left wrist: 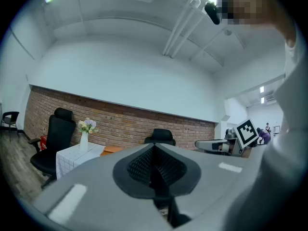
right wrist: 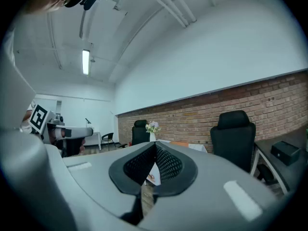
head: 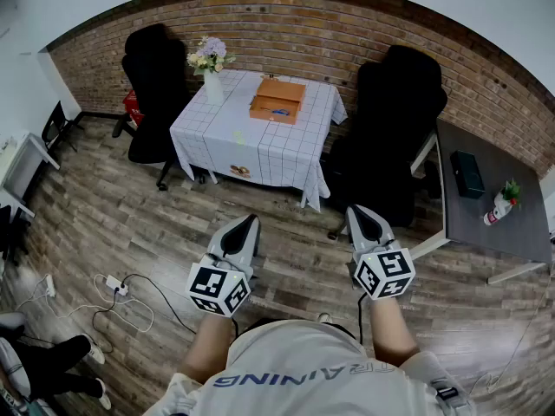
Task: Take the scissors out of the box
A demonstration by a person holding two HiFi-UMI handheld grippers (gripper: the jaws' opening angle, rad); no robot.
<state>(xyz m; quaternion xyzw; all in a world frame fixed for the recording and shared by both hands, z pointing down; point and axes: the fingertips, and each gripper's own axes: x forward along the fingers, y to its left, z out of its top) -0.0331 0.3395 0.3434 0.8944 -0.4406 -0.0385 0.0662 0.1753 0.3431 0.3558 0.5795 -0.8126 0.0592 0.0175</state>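
Note:
An open wooden box (head: 277, 100) sits on the far side of a table (head: 225, 141) with a white checked cloth. A small bluish item (head: 279, 111) lies inside it, too small to tell as scissors. Both grippers hover over the wooden floor, well short of the table. My left gripper (head: 250, 222) points toward the table, shut and holding nothing; its own view shows the jaws met (left wrist: 154, 148) and the box (left wrist: 113, 149) as an orange edge beyond. My right gripper (head: 357, 211) is likewise shut and bare, its tip (right wrist: 155, 146) aimed at the table and box (right wrist: 179, 143).
A white vase of flowers (head: 211, 69) stands at the table's back left corner. Black office chairs (head: 154, 85) (head: 395, 124) flank the table. A grey desk (head: 490, 198) with a black case is at the right. Cables and a power strip (head: 117, 289) lie on the floor at the left.

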